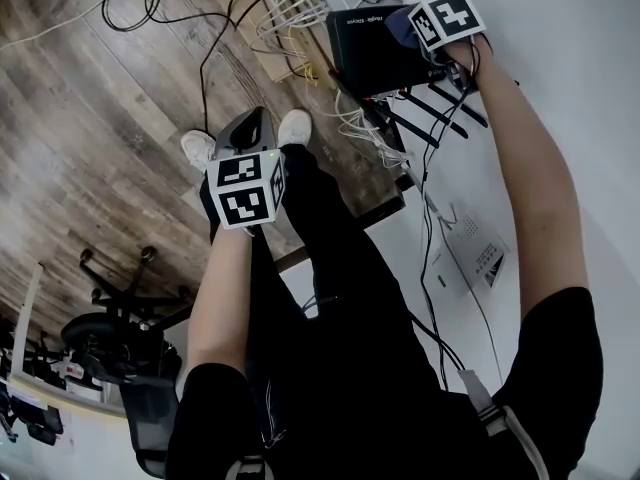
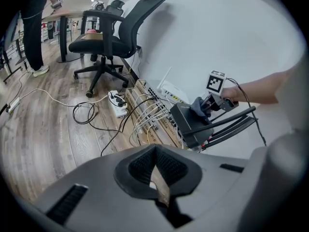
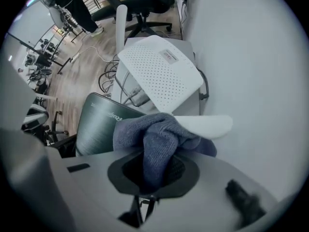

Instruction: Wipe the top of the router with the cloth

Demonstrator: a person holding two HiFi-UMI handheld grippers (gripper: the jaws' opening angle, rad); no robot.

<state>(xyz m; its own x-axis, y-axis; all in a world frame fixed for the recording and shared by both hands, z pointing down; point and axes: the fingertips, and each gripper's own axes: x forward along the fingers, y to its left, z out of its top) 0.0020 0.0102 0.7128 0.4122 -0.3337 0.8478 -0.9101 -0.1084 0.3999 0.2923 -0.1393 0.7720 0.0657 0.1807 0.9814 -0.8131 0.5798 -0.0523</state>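
Observation:
The black router with several long antennas stands by the white wall; it also shows in the left gripper view and, as a dark glossy top, in the right gripper view. A blue-grey cloth is bunched in my right gripper, which is shut on it. The cloth rests at the router's far edge, under the right gripper. From the left gripper view the cloth sits on the router's top corner. My left gripper hangs apart over the floor, jaws together and holding nothing.
A white perforated router stands just beyond the black one. Tangled cables and a power strip lie on the wooden floor. A black office chair stands further off, and a person is at the far left. A white box lies near the wall.

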